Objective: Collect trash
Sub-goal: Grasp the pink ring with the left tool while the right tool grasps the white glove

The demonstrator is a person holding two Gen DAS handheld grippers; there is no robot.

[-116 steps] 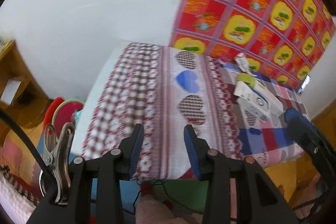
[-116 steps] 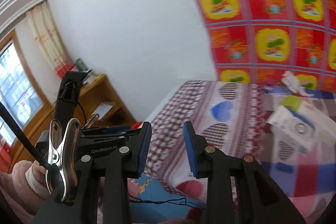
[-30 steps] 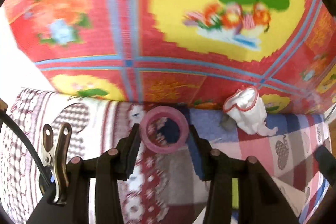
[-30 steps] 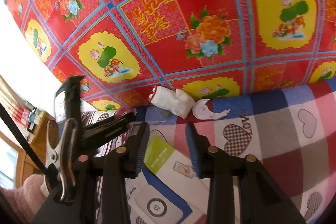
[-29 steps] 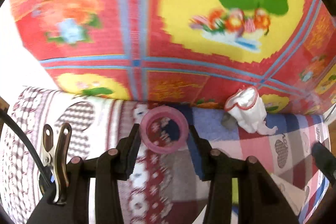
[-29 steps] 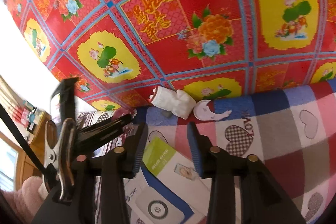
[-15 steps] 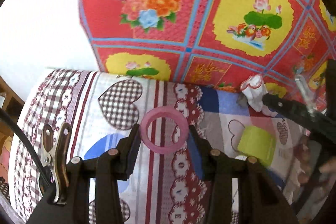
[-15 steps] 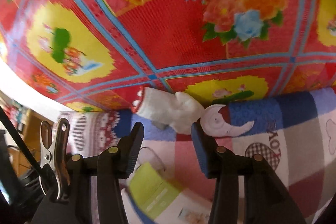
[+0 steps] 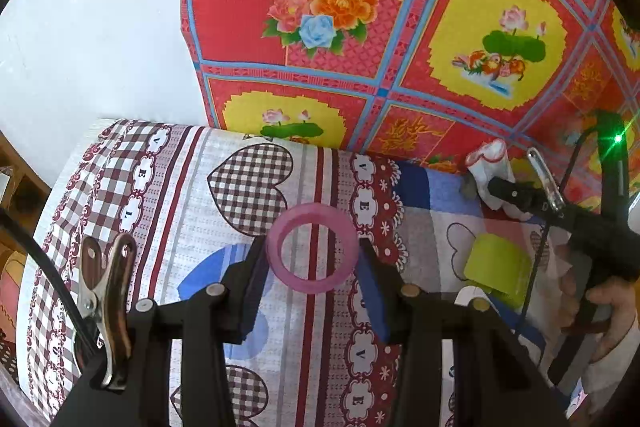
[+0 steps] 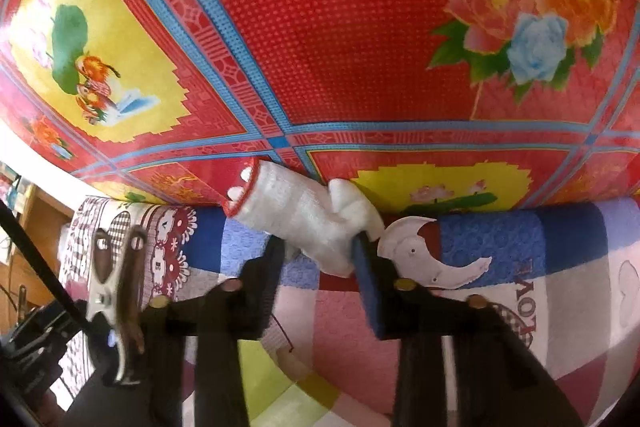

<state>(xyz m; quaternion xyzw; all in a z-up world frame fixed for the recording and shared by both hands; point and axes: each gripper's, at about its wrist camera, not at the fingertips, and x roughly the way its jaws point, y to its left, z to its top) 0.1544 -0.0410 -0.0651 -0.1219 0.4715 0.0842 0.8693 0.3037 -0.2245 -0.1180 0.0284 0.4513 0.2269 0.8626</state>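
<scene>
So the left claw is clamped on a translucent pink plastic ring, pads pressing on its sides at 9 and 3 o'clock, ring held up above the bed's patchwork sheet with checked hearts. Over in the right wrist view, the right claw has just been closing and now sits narrow around a crumpled white knit glove with a red-trimmed cuff, which lies on the bed right against the red and yellow flowered wall cloth. The glove's lower end is between the pads and they look to be touching it on both sides, though the left pad is a bit blurred. Just beside the glove, at about 3 o'clock from it, there's a flat white torn plastic scrap on the blue patch of the sheet. From the left wrist view you can see the same glove at about 2 o'clock, with the right claw's black frame reaching to it and a person's hand gripping the handle at 4 o'clock. A yellow-green box end lies on the sheet at 3 o'clock, well apart from the ring.
</scene>
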